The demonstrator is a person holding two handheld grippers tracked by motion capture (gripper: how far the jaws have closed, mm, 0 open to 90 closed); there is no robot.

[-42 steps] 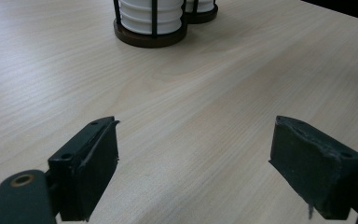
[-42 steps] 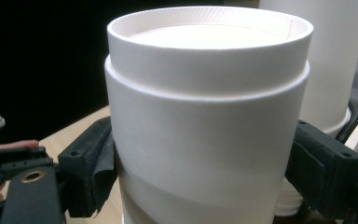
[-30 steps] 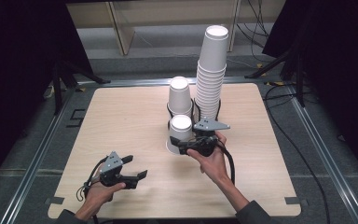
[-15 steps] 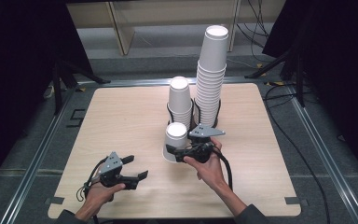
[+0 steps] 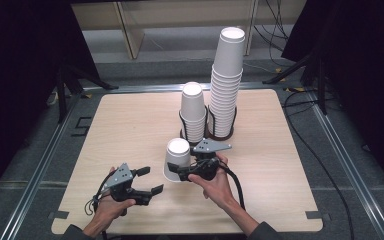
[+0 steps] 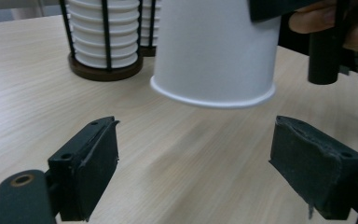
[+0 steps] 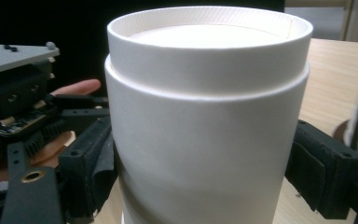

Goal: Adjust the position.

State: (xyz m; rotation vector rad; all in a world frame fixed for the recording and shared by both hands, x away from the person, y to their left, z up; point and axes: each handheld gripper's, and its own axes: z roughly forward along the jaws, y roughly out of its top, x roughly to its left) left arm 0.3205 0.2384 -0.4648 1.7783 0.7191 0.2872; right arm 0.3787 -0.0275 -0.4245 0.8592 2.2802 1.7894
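A: Clamped on the cup (image 5: pixel 178 159), right gripper (image 5: pixel 176 173), pads pressing low on the wall from both sides. Upside down, base to the ceiling.

B: Hanging just clear of the table (image 5: pixel 130 125) too. Rim off the wood in the left gripper view, faint shadow beneath. Placed at 6 o'clock from the short stack (image 5: pixel 193 110), near it but apart.

A: And at 8 o'clock from the cup, left gripper (image 5: pixel 150 180). Jaws apart, nothing between them, aimed straight at that rim.

B: Further back, at 1 o'clock, tall stack (image 5: pixel 226 85), caged in a rack just beside the short one.

A: Thin paper, by the look. Probably next to no weight, so no strain on the wrist.

B: Soft as well, likely. Easily dented by too hard a squeeze. Smooth white skin, perhaps a bit slick against the pads.

A: Best taken where?

B: Across the wall, near the rolled rim or close under the base, judging by the shape. Likely stiffest at both ends, weakest mid-wall. Never by one edge alone.

A: Looks like a double, mind. A step round the top in the right gripper view, possibly one cup nested on another.

B: Hard to say for sure. If so, a light pinch on the outer rim with the free jaws, gently, to avoid crushing.
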